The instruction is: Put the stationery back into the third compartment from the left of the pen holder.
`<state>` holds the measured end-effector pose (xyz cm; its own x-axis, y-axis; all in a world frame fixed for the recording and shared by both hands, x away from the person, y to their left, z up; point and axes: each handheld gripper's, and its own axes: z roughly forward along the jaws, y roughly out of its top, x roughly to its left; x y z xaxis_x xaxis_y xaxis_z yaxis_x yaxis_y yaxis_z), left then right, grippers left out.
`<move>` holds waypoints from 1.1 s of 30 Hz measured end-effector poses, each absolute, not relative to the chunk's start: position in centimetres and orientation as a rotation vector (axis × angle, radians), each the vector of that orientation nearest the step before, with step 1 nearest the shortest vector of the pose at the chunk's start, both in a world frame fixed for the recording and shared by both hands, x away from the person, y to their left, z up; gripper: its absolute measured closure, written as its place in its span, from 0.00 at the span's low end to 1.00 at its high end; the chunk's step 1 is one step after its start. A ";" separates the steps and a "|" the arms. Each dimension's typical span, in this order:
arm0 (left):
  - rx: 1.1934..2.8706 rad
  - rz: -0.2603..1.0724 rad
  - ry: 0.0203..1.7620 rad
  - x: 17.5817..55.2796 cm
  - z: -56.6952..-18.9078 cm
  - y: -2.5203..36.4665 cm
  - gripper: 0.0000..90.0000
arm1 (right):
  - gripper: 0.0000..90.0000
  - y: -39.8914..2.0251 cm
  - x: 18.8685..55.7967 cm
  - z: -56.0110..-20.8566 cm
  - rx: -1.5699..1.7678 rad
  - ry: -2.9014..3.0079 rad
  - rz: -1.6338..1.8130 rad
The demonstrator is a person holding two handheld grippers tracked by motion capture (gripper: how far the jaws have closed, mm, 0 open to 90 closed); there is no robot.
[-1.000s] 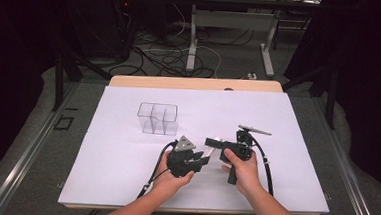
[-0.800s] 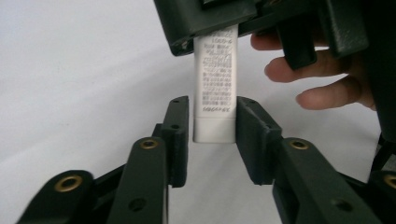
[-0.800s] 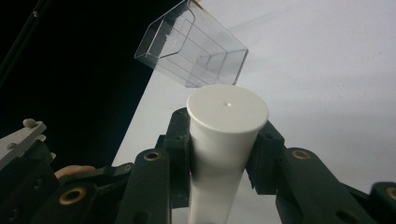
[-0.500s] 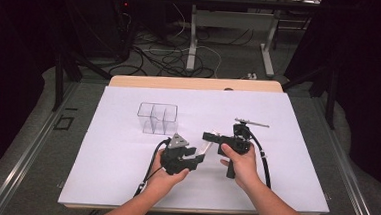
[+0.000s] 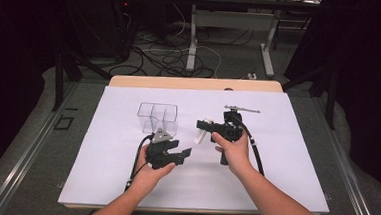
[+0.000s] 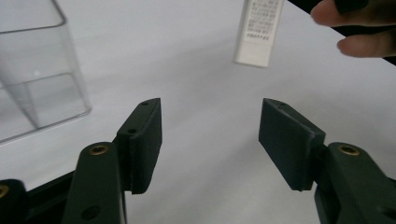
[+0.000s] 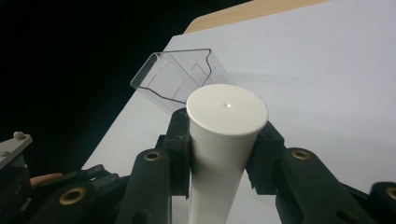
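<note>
A white plastic tube [image 7: 223, 154] with a flat round cap is the thing in hand. It is pinched across its body between the pads of the right tongs [image 7: 224, 140], the capped end sticking out past the pads and aimed toward a clear, empty container [image 7: 180, 77]. From above, the tube [image 5: 199, 136] hangs slanted off the right tongs [image 5: 205, 126], lifted clear of the white table [image 5: 275, 168]. Its other end carries small printed text [image 6: 259, 21]. The clear container [image 5: 158, 118], split into compartments, stands upright on the table just beside the tube.
</note>
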<state>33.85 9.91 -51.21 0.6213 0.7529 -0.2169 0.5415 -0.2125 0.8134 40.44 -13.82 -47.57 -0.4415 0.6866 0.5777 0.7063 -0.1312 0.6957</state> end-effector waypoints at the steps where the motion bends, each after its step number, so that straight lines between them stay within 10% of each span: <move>1: 1.899 0.306 1.030 34.0 -51.1 10.4 0.42 | 0.73 -13.6 40.6 -47.4 -1.646 -2.079 -1.676; 33: 1.818 0.529 1.256 35.7 -51.3 18.8 0.16 | 0.73 -4.8 43.8 -42.5 -1.458 -2.480 -1.765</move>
<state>35.69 18.75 -51.34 0.4077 0.9058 -0.1154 0.5500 -0.1427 0.8229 43.83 -4.84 -42.53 -0.6045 0.7473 0.2759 0.5056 0.0922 0.8578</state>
